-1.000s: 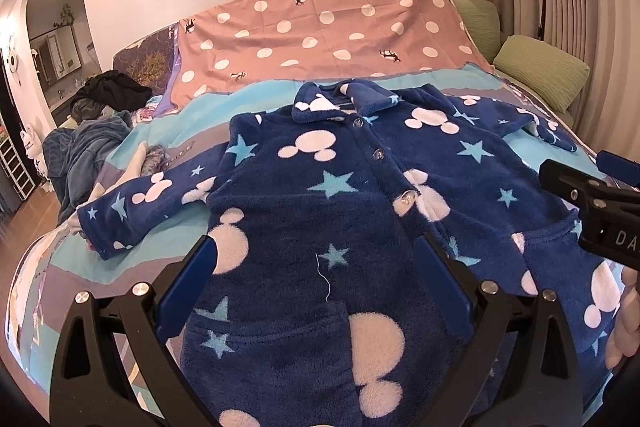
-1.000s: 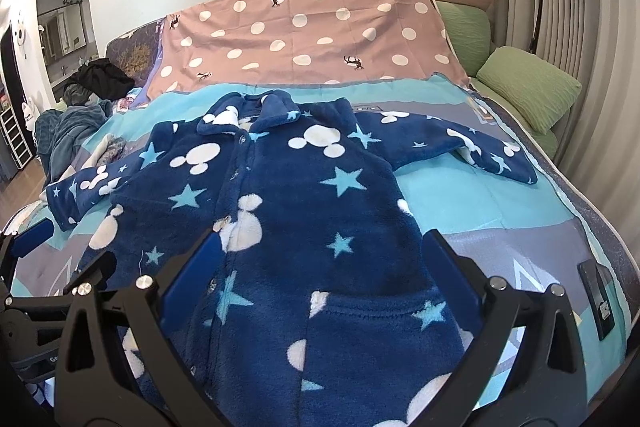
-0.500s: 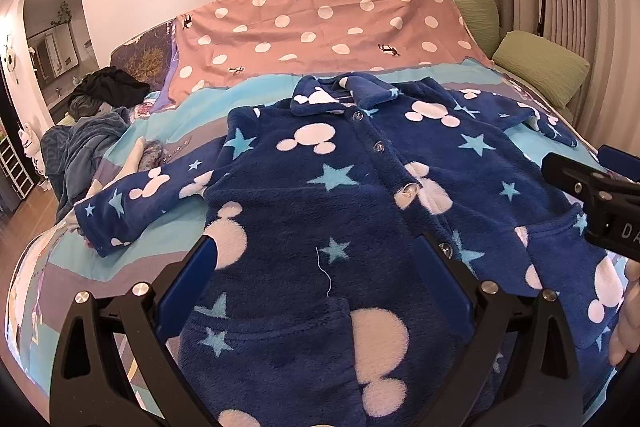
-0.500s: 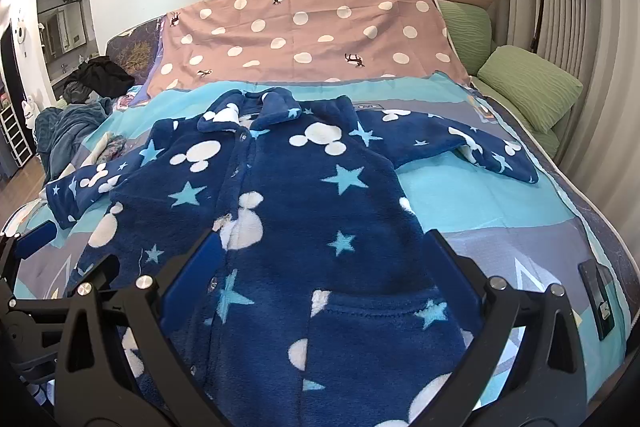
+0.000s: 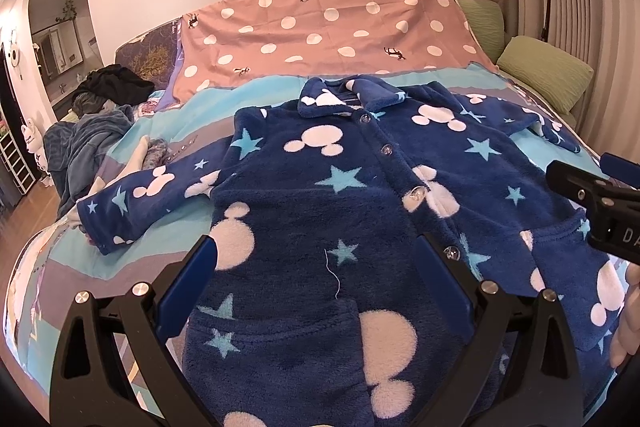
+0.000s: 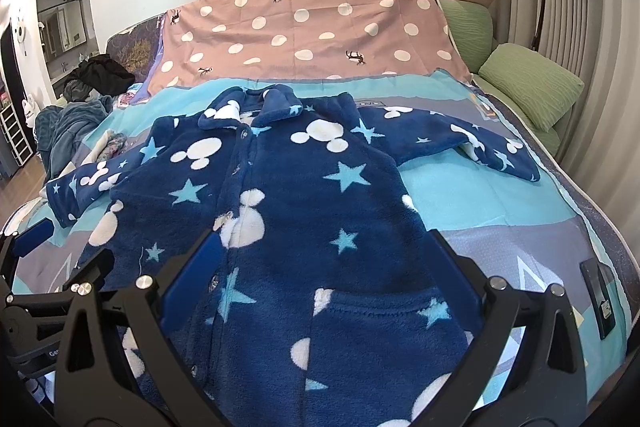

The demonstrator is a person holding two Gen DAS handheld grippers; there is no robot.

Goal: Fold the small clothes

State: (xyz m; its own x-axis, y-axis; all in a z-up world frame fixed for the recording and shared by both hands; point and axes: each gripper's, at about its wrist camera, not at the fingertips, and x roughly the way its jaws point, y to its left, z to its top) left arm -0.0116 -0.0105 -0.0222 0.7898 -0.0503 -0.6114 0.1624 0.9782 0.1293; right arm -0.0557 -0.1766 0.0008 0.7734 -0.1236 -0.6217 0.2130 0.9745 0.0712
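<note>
Fleece jacket [image 5: 320,211], navy with white mouse-head shapes and light blue stars, lies spread flat and face up across the middle of the bed [image 6: 492,203], collar [image 5: 340,97] toward the far edge and hem toward the near edge. Its front is buttoned, with a row of clear buttons [image 5: 386,149] running down the placket. One sleeve [image 5: 136,203] stretches toward the bed's left edge, the other sleeve [image 6: 460,139] toward the right edge, its cuff partly turned over. A patch pocket [image 6: 384,311] sits low on each front panel, and a loose white thread [image 5: 334,271] trails on the fleece near the hem.

Left gripper [image 5: 316,283] hangs over the lower front of the jacket with its blue-padded fingers [image 5: 188,283] spread wide and nothing between them. Right gripper [image 6: 320,275] is likewise over the hem on the other side, fingers wide apart and empty; whether either touches the fleece cannot be told.

Under the jacket lies a turquoise and grey patterned blanket [image 6: 472,195]. Beyond it a pink polka-dot sheet [image 5: 328,23] covers the far part of the bed. Green pillows [image 6: 532,87] lean at the far right corner, and a heap of dark clothes [image 5: 112,87] sits at the far left corner. A dark flat device [image 6: 600,299] rests near the right edge.
</note>
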